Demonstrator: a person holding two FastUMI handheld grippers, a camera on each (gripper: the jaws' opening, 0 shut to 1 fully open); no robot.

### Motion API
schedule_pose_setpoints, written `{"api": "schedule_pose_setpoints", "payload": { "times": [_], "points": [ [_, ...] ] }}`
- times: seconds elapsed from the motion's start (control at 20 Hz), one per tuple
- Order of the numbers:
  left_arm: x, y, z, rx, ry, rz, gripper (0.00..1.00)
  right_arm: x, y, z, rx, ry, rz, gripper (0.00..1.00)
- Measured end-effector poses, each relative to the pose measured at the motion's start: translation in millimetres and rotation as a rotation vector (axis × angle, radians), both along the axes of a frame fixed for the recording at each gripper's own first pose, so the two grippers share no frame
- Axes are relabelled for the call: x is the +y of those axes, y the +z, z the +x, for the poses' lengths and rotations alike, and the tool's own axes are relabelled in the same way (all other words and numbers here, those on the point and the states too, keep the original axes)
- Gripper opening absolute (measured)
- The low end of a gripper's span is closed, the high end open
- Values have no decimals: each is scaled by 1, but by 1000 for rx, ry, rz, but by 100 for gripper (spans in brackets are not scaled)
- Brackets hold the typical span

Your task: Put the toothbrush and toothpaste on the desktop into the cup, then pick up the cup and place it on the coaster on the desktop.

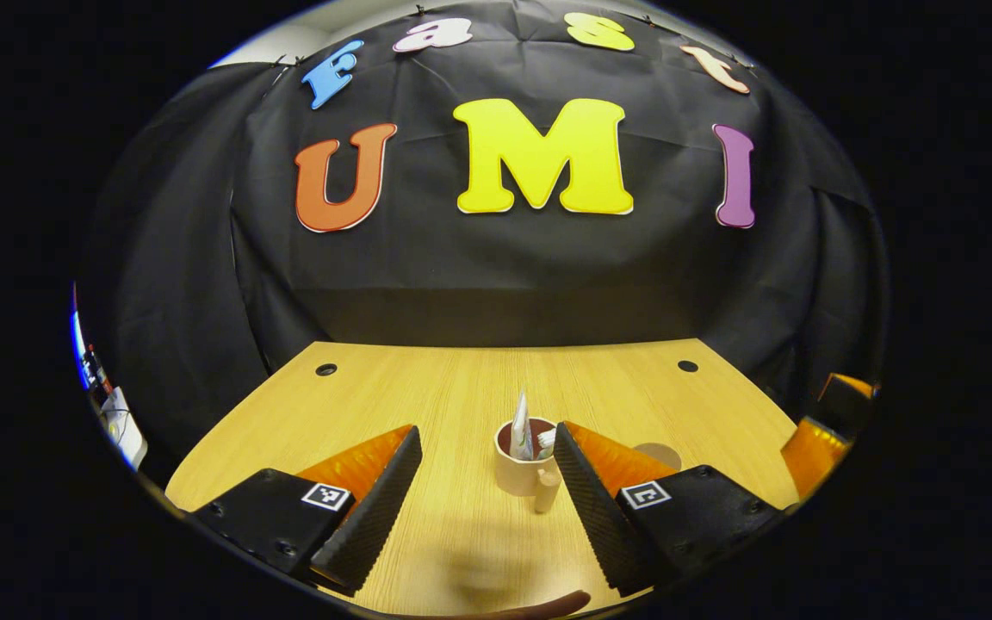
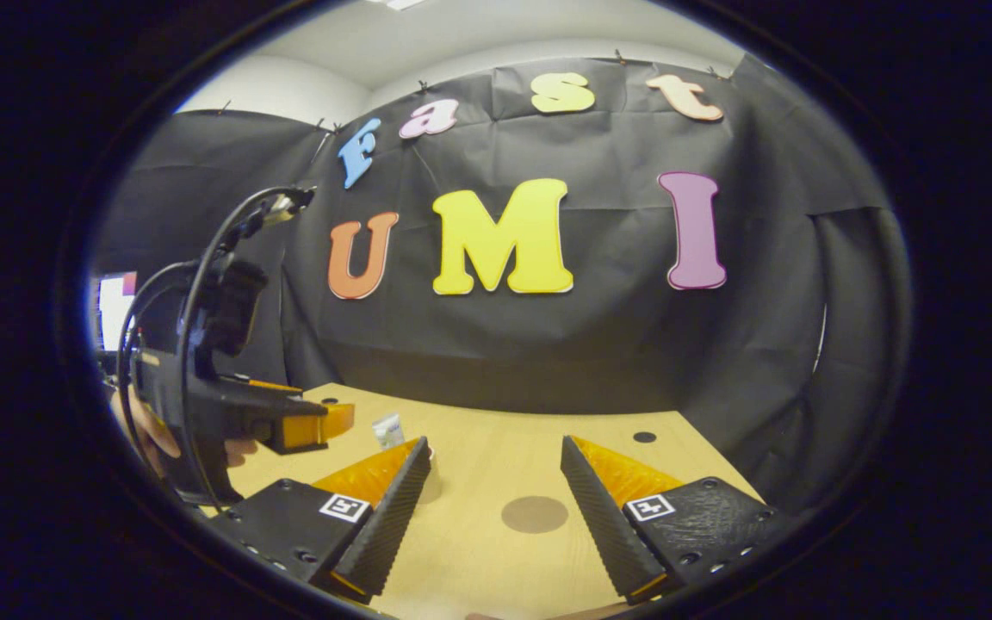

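Note:
A beige cup point(image 1: 520, 472) stands on the wooden desktop point(image 1: 461, 387), its handle point(image 1: 546, 492) turned toward me. A white toothpaste tube point(image 1: 521, 420) and the toothbrush head point(image 1: 545, 443) stick up out of it. My left gripper point(image 1: 487, 432) is open, and the cup sits just ahead of it, close against the right finger point(image 1: 586, 499). The round brown coaster point(image 1: 660, 453) lies right of the cup, partly hidden by that finger. In the right gripper view the coaster point(image 2: 535, 514) lies between the fingers of my open right gripper point(image 2: 494, 443). The tube's top point(image 2: 388, 429) peeks over its left finger.
The other gripper point(image 2: 289, 422), a hand on it and cables looping above, is at the left of the right gripper view. An orange gripper part point(image 1: 823, 430) shows at the right edge. Cable holes point(image 1: 326, 369) point(image 1: 687, 366) mark the desktop's far corners. Black cloth walls close the back.

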State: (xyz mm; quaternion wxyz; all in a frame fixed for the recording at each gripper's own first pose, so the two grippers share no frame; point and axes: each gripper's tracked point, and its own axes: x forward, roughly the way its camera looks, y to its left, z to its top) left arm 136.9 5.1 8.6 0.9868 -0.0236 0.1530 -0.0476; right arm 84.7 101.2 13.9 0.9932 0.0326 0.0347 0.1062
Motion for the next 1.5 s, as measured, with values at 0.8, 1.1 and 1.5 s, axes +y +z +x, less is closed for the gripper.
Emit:
{"api": "schedule_pose_setpoints", "payload": {
  "times": [0.8,1.1,1.5],
  "points": [
    [-60,-43,24,483,-22,9,94,-68,-25,-40,2,-42,62,92],
    [-57,-94,38,659,59,-28,94,-84,-21,-35,-25,-75,42,92],
    [-62,-143,61,796,66,-105,81,-98,-20,-29,-39,-95,56,92]
  ]
}}
